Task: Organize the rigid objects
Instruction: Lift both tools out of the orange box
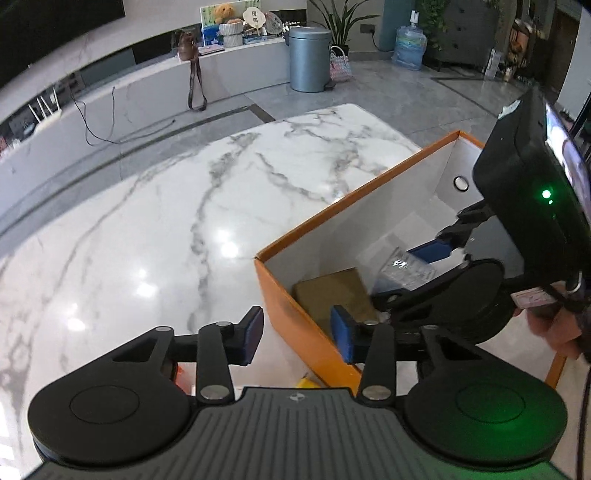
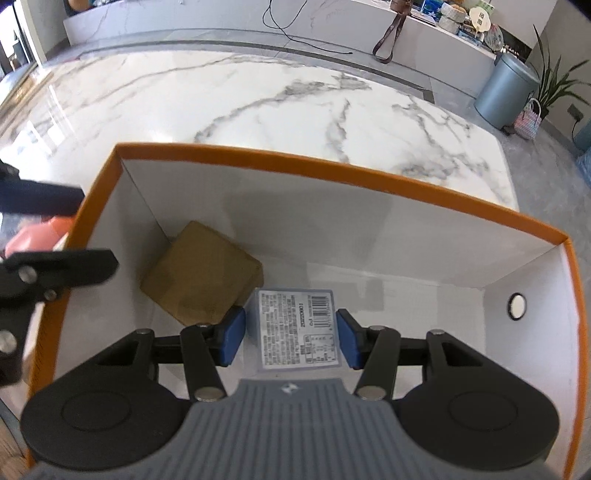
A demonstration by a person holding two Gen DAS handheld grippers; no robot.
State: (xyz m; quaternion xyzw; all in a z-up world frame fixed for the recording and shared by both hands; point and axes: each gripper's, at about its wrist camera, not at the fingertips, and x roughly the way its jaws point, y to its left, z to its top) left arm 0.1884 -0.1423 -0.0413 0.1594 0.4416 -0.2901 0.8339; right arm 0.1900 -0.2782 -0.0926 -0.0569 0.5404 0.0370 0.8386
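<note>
Right tongs [image 2: 290, 338] reach down into the orange box [image 2: 332, 173], blue pads on either side of a clear labelled case [image 2: 297, 328]; whether the pads press on it or merely flank it cannot be told. That case sits near the middle of the white box floor, and just beside it, tucked into the near-left corner, lies one brown cardboard box [image 2: 201, 275], so two things are inside. One round hole [image 2: 516, 305] shows in the right end wall. Left tongs [image 1: 297, 332] hang apart and empty above the orange box's corner rim, one pad outside the wall, the other over the inside. Below them a yellow scrap [image 1: 306, 382] and something red-orange [image 1: 183, 373] peek out, too hidden to name. Around the box spreads the white marble counter [image 1: 166, 221], otherwise bare. Beyond it stand one grey bin [image 1: 309, 59], one water jug [image 1: 409, 46], one potted plant [image 1: 341, 22] and one woven basket [image 1: 340, 66].
</note>
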